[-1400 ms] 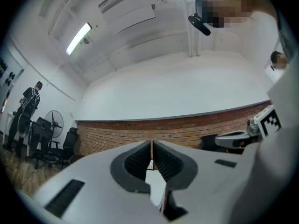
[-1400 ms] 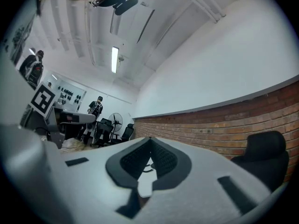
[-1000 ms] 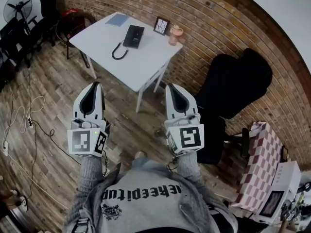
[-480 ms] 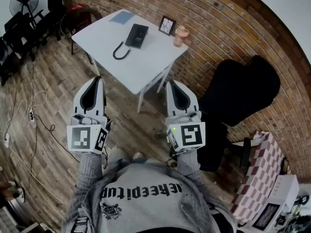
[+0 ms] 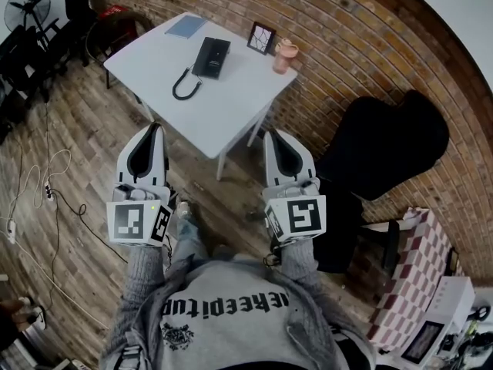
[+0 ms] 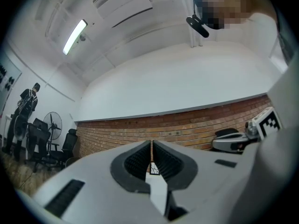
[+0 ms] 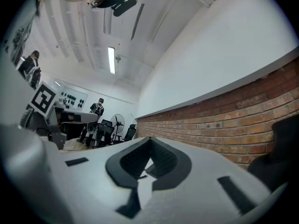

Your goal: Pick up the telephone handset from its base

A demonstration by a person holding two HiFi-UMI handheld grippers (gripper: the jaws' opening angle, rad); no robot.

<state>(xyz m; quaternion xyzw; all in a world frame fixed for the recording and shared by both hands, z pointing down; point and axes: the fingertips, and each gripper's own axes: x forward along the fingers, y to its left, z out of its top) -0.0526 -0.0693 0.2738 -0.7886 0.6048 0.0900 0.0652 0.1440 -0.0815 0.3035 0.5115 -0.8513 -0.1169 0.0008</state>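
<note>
The black telephone (image 5: pixel 212 57) lies flat on the white table (image 5: pixel 231 106) at the top of the head view. Its handset rests on the base, and the curled cord (image 5: pixel 185 85) loops toward the table's near side. My left gripper (image 5: pixel 156 126) and right gripper (image 5: pixel 270 134) are held side by side above the wooden floor, short of the table's near corner and well away from the phone. Both point toward the table. The left gripper (image 6: pixel 151 146) is shut with nothing in it. The right gripper (image 7: pixel 149 142) is also shut and holds nothing.
On the table also stand a small picture frame (image 5: pixel 260 37), a pink cup (image 5: pixel 283 55) and a blue notebook (image 5: pixel 186 26). A black office chair (image 5: pixel 385 141) stands to the right by the brick wall (image 5: pixel 362 45). Cables (image 5: pixel 38 183) trail over the floor at left, and a fan (image 5: pixel 27 6) is at far left.
The table's near corner has drawn closer to the grippers in the head view, and a leg has stepped forward below them. Both grippers stay shut and side by side.
</note>
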